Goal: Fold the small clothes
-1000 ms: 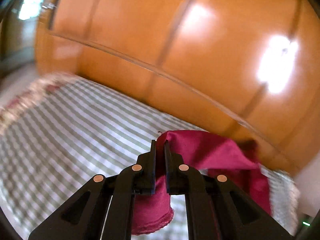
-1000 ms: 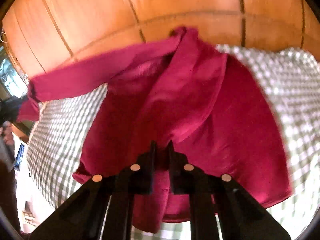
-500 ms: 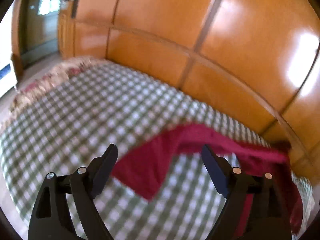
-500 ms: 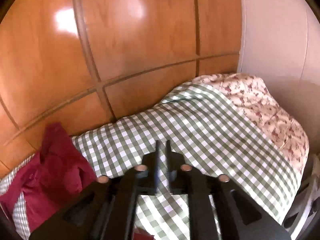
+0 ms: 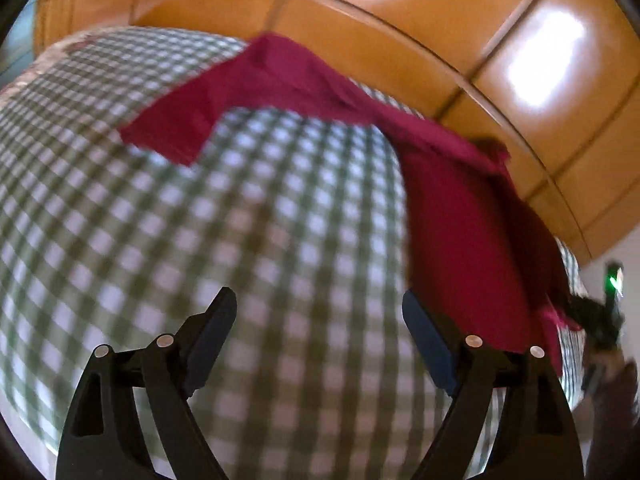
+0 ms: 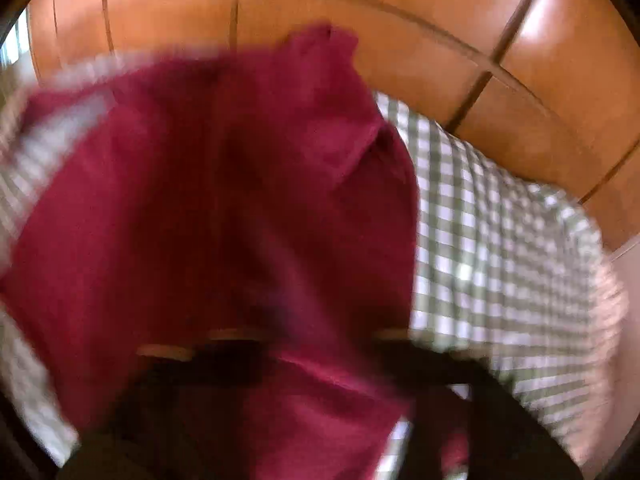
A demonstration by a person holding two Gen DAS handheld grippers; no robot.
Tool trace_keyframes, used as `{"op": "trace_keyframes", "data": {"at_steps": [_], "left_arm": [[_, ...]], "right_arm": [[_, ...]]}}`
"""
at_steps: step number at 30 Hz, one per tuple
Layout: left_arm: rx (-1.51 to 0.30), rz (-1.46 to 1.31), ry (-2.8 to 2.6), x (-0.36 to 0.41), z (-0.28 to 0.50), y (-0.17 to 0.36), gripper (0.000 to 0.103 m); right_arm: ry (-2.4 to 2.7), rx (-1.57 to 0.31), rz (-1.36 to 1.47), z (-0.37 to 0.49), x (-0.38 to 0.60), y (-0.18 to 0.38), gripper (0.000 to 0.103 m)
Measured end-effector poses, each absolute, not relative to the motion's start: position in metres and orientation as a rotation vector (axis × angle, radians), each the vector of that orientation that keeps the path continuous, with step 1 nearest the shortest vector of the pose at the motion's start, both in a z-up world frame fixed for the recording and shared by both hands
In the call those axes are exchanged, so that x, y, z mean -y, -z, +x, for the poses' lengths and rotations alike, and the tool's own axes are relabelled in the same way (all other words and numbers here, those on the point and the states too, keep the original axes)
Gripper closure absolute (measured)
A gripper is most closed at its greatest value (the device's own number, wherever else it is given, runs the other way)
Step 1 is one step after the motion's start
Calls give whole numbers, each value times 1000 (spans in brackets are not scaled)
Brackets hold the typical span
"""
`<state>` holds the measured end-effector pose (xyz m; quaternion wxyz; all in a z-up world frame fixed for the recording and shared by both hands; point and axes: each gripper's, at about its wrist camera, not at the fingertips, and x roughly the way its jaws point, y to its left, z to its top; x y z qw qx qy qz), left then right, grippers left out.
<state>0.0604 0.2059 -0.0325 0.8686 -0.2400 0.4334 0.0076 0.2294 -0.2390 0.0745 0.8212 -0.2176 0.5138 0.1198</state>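
Left wrist view shows the left gripper [image 5: 318, 320] with its fingers [image 5: 214, 322] spread wide over bare checked bedsheet [image 5: 248, 216], nothing between them; they have just been opening and then easing in a touch. The red garment [image 5: 460, 216] lies on the bed, one sleeve stretched out to the upper left, the body bunched along the right near the wooden wardrobe [image 5: 500, 36].

Right wrist view is heavily smeared. The right gripper [image 6: 320, 356] is a dark blur low in the picture with red cloth draped across it; its fingers have just snapped closed, and whether they pinch the fabric I cannot tell.

To do this step well, I would judge the garment needs flattening first: bring the open left fingers to the sleeve's end or the hem, take a single layer, and draw it taut against the other hand so the body lies smooth before any fold. Slower moves would keep the cloth from bunching.

No brand, label or readable writing shows anywhere
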Motion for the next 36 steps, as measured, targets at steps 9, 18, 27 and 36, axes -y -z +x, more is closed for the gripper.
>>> {"op": "trace_keyframes", "data": {"at_steps": [9,18,27,36], "left_arm": [[-940,-590,152,-171,65,38,27],[-1004,-646,281,-130,94,56,40],[-1038,-609,323,-102,105,59,94],[-888,-551,389,-134,71,-28,96]], "right_arm": [[228,-786,-118,276,372,-158,12],[-110,-1082,158,181,382,-94,14],[-175,-1220,228,141,349,-49,95],[-314,-1018,114,101,321,-162,95]]}}
